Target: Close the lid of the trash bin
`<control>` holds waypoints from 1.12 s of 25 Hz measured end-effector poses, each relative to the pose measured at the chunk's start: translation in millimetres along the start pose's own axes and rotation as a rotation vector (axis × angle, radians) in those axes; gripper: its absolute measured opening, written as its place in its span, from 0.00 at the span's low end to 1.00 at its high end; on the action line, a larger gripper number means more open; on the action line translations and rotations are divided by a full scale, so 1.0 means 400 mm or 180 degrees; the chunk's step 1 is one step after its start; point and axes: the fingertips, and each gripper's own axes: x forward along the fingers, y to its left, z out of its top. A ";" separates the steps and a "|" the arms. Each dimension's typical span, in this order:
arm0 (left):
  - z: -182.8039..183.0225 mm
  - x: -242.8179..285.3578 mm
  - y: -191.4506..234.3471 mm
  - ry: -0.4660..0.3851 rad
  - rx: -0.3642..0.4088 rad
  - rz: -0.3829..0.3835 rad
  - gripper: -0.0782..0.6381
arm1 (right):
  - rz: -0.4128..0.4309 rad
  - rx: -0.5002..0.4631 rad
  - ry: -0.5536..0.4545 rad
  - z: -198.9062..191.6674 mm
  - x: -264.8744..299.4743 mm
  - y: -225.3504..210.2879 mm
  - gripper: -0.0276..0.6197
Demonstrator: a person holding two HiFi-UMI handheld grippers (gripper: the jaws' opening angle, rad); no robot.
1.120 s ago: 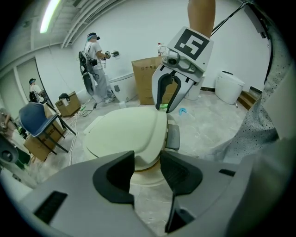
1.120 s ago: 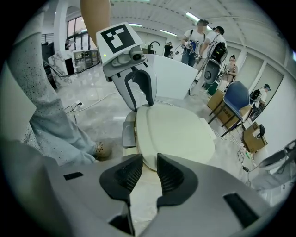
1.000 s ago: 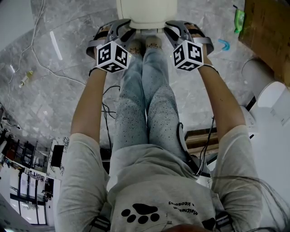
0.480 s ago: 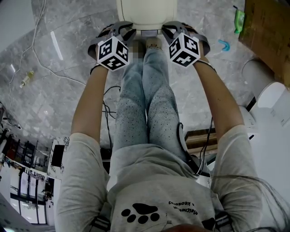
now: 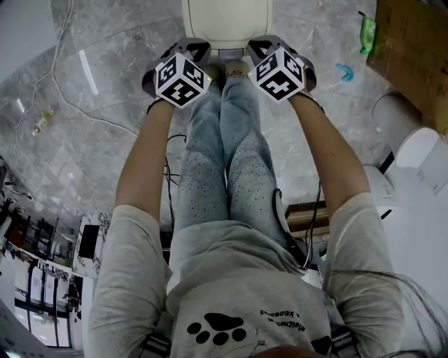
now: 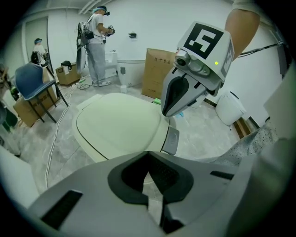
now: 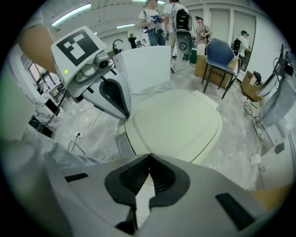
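Trash bin: the cream, rounded plastic trash bin (image 5: 226,21) stands on the grey marbled floor (image 5: 98,119), just ahead of the person's feet, at the top edge of the head view.
Lid: its smooth cream lid (image 6: 118,127) lies flat on the body with no gap showing round the rim, so it looks closed.
Left hand-held gripper (image 5: 197,47): its jaws have just been closing and are now clenched on nothing. It has rolled inward since a second ago, beside the bin's near edge.
Right hand-held gripper (image 5: 256,47): likewise just closed and empty, and rolled inward.
Grey front tab (image 6: 170,140): untouched.
Meaning: the task seems finished and both tools are idle.
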 end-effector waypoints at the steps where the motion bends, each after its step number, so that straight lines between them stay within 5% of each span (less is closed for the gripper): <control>1: 0.003 -0.007 -0.002 -0.0006 -0.0032 -0.0020 0.14 | -0.0010 0.0061 -0.0026 0.008 -0.009 0.000 0.09; 13: 0.100 -0.169 -0.018 -0.0272 -0.0700 0.0081 0.13 | -0.0265 0.1037 -0.0527 0.103 -0.193 0.003 0.09; 28: 0.302 -0.502 -0.045 -0.1012 -0.1372 0.0665 0.13 | -0.0727 0.1558 -0.1216 0.240 -0.518 0.044 0.09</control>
